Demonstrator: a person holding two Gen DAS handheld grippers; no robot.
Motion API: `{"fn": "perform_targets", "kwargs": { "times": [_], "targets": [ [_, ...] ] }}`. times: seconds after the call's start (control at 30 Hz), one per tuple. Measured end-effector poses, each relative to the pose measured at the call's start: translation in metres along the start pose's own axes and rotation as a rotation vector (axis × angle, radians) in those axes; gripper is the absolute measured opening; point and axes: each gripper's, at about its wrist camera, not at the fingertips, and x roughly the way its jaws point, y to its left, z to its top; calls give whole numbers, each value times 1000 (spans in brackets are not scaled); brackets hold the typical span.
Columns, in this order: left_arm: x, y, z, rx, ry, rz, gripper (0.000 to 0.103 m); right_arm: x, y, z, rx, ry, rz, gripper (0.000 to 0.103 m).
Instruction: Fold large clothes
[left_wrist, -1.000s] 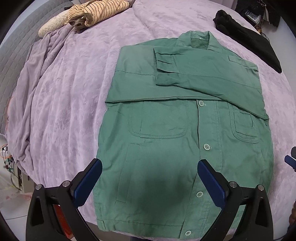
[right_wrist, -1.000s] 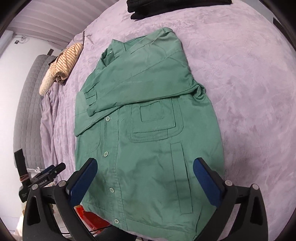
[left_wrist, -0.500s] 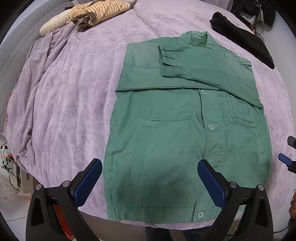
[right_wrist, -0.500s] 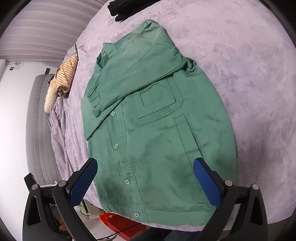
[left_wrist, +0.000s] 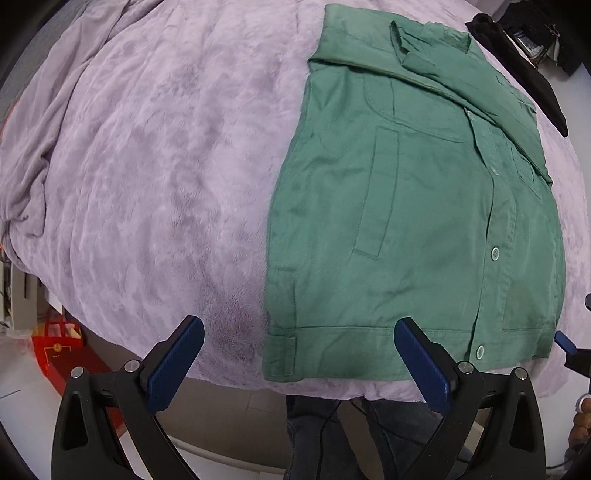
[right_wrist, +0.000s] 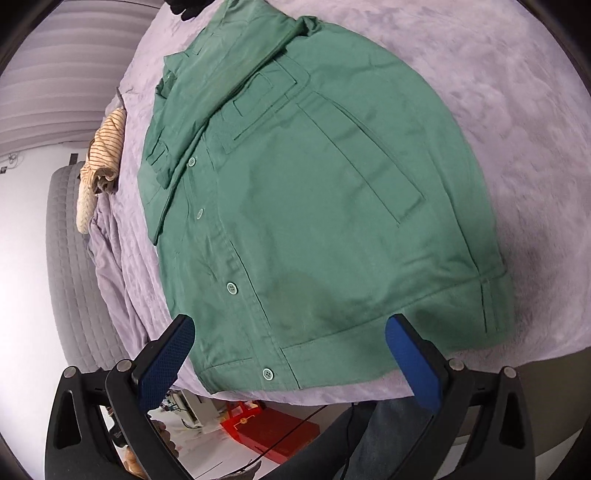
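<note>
A green button-up jacket (left_wrist: 413, 206) lies flat, front up, on a lilac blanket (left_wrist: 147, 166), both sleeves folded across its chest. Its hem lies along the bed's near edge. It also shows in the right wrist view (right_wrist: 314, 206). My left gripper (left_wrist: 299, 362) is open and empty, just off the bed's edge at the hem's left corner. My right gripper (right_wrist: 291, 358) is open and empty, at the hem by the bottom button (right_wrist: 267, 373). The right gripper's tip shows at the left wrist view's right edge (left_wrist: 565, 341).
A black garment (left_wrist: 517, 62) lies beyond the jacket's collar. A striped beige garment (right_wrist: 101, 162) lies at the far left by a grey quilted headboard (right_wrist: 66, 266). A red box (left_wrist: 62, 354) sits on the floor under the bed edge. The person's legs (left_wrist: 325, 432) stand there.
Both grippers have pulled back and dropped to the bed's near edge. The left one has shifted left toward the hem's left corner; the right one is closer to the hem. Both stay open.
</note>
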Motion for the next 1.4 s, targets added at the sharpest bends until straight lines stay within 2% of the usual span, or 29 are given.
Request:
{"fn": "perform_targets", "kwargs": {
  "times": [0.07,0.23,0.37,0.47,0.57,0.67,0.77,0.83,0.97,1.03,1.1,1.27,1.4],
  "targets": [
    [12,12,-3,-34,29,2,103,-2,-10,-7,34,-20,2,103],
    [36,31,-6,-101,63,-88,103,-15,-38,-17,102,-72,-36,103],
    [49,30,-1,-99,82,-155,103,-28,-68,-17,184,-139,-59,103],
    [62,23,0,-97,123,-211,103,-29,-91,-14,258,-169,-31,103],
    [68,10,0,-56,133,-210,103,-20,-105,-12,314,-164,23,103],
    [77,-3,-1,-16,161,-210,103,-5,-112,-8,339,-136,27,103],
    [83,-17,1,18,173,-180,103,4,-111,-4,356,-121,36,103],
    [82,-22,2,25,170,-186,103,5,-101,0,331,-109,83,103],
    [72,-31,3,4,121,-280,103,-2,-77,6,279,-134,290,103],
    [71,-32,3,-8,107,-305,103,-6,-70,6,267,-144,362,103],
    [79,-31,3,-13,118,-300,103,-4,-71,5,265,-137,366,103],
    [96,-48,2,65,129,-229,103,16,-92,-3,326,-83,252,103],
    [95,-60,0,86,89,-209,103,22,-94,-9,343,-96,272,103]
  ]
}}
